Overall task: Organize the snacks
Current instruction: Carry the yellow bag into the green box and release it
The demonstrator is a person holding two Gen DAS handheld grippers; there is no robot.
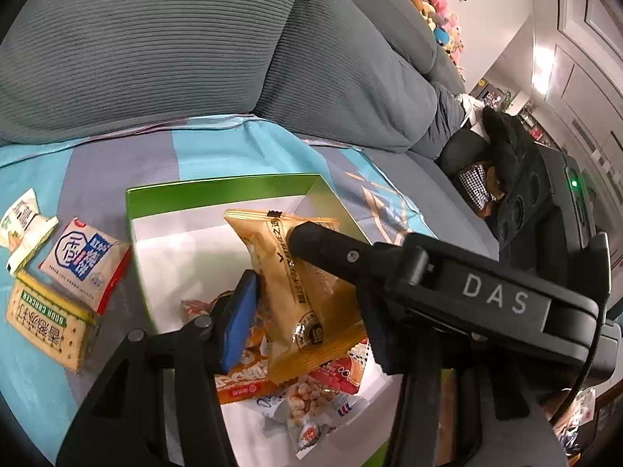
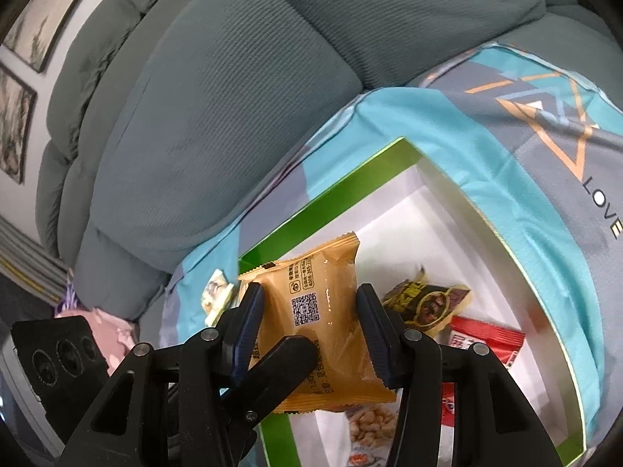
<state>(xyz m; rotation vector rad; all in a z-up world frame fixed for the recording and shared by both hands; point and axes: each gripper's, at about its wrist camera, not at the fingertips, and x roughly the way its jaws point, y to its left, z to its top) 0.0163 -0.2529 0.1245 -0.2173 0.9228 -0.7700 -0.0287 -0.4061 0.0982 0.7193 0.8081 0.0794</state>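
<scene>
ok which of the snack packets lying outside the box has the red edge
The white packet with blue print, lying on the cloth between the crumpled pale wrapper and the yellow-green cracker pack. Neither of those shows any red.

Grey-green sofa cushions [image 1: 155, 58] behind blue-grey cloth [image 2: 545, 148]; plush toys [image 1: 444, 19] along backrest; framed pictures [image 2: 23, 39] on wall

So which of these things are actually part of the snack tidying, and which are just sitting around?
Part of the job:
- orange snack packet, gripped by both grippers: right, left
- green-rimmed box
- loose snacks beside the box: blue-and-white packet, cracker pack

Just lying about:
- sofa cushions
- plush toys
- framed pictures
</scene>
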